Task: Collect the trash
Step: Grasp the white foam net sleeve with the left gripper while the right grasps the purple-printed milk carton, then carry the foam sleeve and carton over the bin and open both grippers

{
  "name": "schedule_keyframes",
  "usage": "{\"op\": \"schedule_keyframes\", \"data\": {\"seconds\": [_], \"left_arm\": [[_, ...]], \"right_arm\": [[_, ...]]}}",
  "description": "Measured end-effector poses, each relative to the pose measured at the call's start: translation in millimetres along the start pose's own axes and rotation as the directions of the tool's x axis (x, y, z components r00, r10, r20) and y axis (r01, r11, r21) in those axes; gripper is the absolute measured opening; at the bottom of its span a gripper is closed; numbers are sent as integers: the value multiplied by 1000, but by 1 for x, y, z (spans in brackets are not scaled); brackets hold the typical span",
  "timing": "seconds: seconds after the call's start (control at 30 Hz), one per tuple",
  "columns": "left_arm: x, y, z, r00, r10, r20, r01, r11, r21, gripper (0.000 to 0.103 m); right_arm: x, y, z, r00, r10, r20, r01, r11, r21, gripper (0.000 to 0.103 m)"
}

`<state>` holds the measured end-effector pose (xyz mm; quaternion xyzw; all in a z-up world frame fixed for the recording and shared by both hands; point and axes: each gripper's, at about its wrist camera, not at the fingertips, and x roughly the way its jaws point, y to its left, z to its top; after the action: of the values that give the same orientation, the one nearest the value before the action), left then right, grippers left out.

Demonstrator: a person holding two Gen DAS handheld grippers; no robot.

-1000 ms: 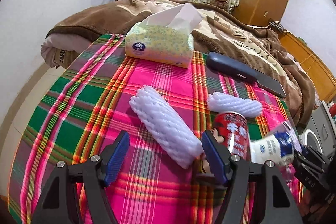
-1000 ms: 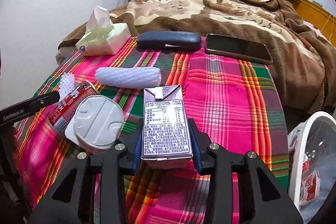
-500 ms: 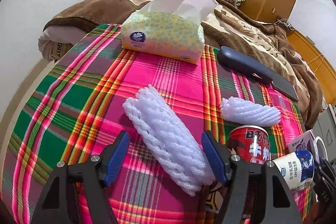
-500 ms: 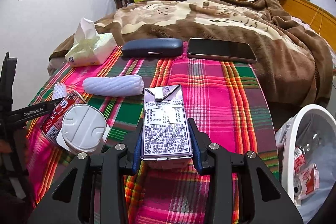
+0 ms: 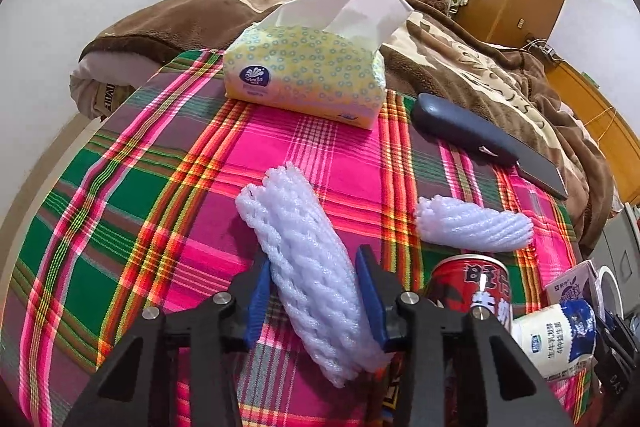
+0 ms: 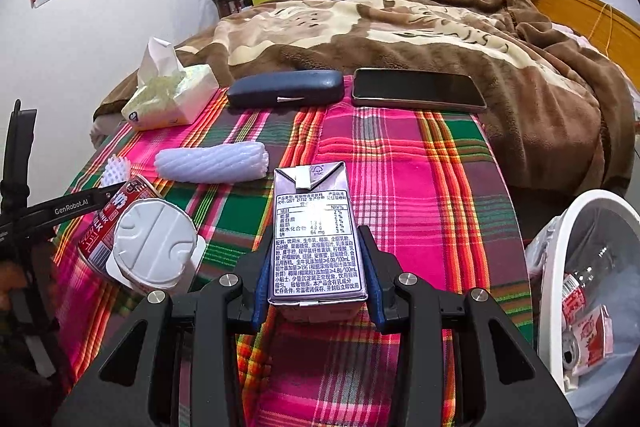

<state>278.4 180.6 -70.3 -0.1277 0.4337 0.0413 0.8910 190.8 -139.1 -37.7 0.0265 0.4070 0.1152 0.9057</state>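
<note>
On the plaid cloth point(image 5: 132, 211), toward its left side, the left gripper point(image 5: 316, 291) reaches down over a white foam net sleeve point(image 5: 308, 267) that lies slantwise, its far end pointing up and left and its near end running down between the blue pads. The jaws have just been closing, and now both pads touch the sleeve's sides, the foam filling the gap between them. Behind it, at the cloth's far edge, sits a tissue pack point(image 5: 304, 75) with a sheet standing up, and to the right of that a dark glasses case point(image 5: 460, 127) and a phone point(image 6: 416, 89) lie side by side. A second foam sleeve point(image 5: 476, 225) lies near the middle, apart from the first. Just right of the left gripper a red can point(image 5: 476, 283) and a white yogurt cup point(image 6: 154, 247) lie on their sides, touching each other. Further right, the right gripper point(image 6: 318, 283) clamps a purple drink carton point(image 6: 316, 231) by its lower sides, the carton upright with its printed panel facing the camera and its top reaching well past the fingertips. At the far right, off the cloth's edge, a white bin point(image 6: 552, 291) with a clear liner holds discarded wrappers.
</note>
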Motion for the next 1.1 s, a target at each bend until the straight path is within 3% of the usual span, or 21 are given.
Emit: {"op": "schedule_keyframes", "data": {"seconds": [0.57,1.1], "left_arm": [[-42,-10,-5,999,-1,50,-2,998,67,36],[-102,-57,-34,993,-77,93,59,981,183,36]], "right_arm": [[-12,-1,0,999,20,30,-20,1000,14,39],[-54,-9,-5,996,10,89,-11,1000,16,39]]}}
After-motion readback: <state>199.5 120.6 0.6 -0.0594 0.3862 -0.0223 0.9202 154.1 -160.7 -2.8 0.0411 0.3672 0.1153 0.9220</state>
